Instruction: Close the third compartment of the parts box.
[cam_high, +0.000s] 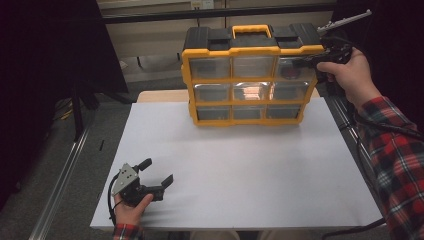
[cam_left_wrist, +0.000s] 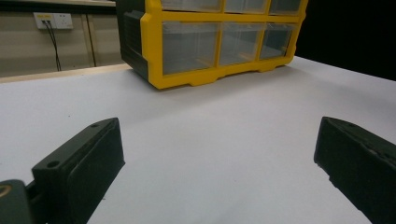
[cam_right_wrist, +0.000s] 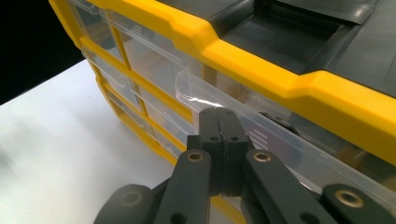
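Up at about one o'clock on the table (cam_high: 240, 170) stands the organiser (cam_high: 252, 75), a yellow-framed cabinet with a black top, a yellow carry handle (cam_high: 251, 30) and three rows of three clear drawers. It sits at the far edge of the white table surface, its drawer fronts facing us.

Our right gripper (cam_high: 310, 61) is raised to the cabinet's top right corner, at roughly two o'clock in the high view, with the right hand (cam_high: 350, 72) wrapped round its grip and a red plaid sleeve (cam_high: 395, 145) running back from it. In the right gripper view we see our right gripper (cam_right_wrist: 223, 114) with its two black jaws pressed flat together, nothing between them. Their tips rest against the upper lip of the top-right drawer (cam_right_wrist: 261, 126), which stands slightly out from the yellow frame. Something dark lies inside that drawer; we cannot tell what it is.

Our left gripper (cam_high: 157, 172) lies low at about seven o'clock, near the front left corner of the table, held by the left hand (cam_high: 131, 210). In the left gripper view its jaws stand wide apart with only bare white table between them, and the organiser (cam_left_wrist: 210, 42) is well away at twelve o'clock. A wall socket (cam_left_wrist: 53, 20) shows at eleven o'clock behind the table.
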